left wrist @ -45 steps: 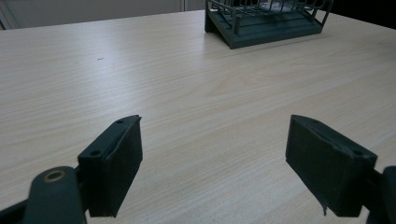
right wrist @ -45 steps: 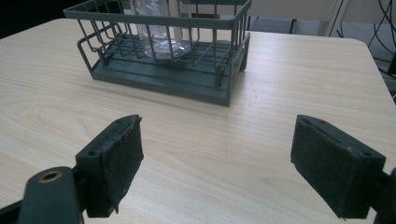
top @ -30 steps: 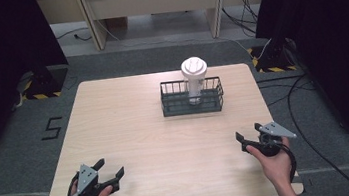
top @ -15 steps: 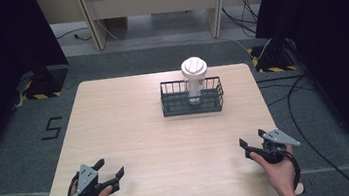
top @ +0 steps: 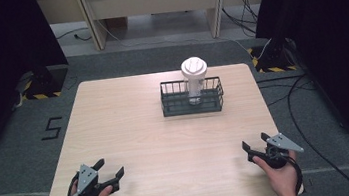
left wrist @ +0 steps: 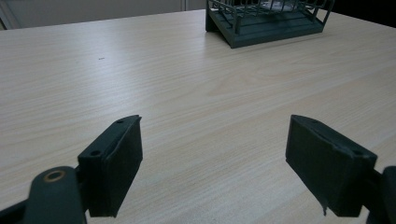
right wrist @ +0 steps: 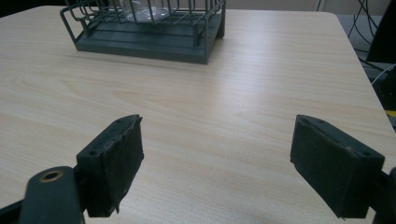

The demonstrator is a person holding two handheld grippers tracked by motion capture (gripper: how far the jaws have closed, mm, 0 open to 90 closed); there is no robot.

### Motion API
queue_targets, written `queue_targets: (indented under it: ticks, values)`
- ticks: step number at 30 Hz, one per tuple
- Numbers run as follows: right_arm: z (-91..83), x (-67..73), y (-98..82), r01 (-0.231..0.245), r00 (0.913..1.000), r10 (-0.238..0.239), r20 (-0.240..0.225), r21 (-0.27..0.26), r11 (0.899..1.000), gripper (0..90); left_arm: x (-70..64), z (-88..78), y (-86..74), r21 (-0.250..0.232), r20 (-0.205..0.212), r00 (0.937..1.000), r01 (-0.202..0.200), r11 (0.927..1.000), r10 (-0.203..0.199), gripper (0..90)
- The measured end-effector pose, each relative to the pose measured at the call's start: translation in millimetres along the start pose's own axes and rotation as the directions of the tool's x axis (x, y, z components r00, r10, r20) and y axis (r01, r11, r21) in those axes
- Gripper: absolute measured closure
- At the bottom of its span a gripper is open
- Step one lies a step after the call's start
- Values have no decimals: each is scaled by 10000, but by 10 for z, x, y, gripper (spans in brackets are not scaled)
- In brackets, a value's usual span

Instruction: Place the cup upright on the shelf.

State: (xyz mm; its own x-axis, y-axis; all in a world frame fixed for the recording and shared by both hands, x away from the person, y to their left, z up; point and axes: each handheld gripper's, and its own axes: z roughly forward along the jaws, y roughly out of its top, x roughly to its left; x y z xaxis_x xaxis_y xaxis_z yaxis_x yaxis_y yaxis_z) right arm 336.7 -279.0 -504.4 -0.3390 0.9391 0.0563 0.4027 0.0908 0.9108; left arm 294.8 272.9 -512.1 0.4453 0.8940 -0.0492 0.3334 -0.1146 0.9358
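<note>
At table's near edge: both grippers rest low, well apart from the work.
Left gripper (top: pixel 111 179): jaws spread wide, nothing between them; bare wood ahead.
Right gripper (top: pixel 255 151): jaws likewise spread, empty; points toward the basket.
Bottle (top: pixel 194 78): white-capped, upright inside the basket (top: pixel 193 107), toward its right half, at the table's far centre.
Step, judged: approach not begun. Advise one gripper steadies the basket rim while the other takes the bottle below its cap and lifts straight up, clear of the wires.
Risk: a slanted pull could drag the basket.
Table (top: pixel 131 128): pale wood, bare otherwise.
Room: grey floor, dark curtains at both sides, cables (top: pixel 310 111) at right.
</note>
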Motion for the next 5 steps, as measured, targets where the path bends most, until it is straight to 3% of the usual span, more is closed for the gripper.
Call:
queue_targets:
  ticks: [5]
  values:
    - [-3, 12, -2, -103, 9999, 102, -37, -111, 9999, 178, -2, 6, 2, -13, -2, 10000, -6, 10000, 6, 182]
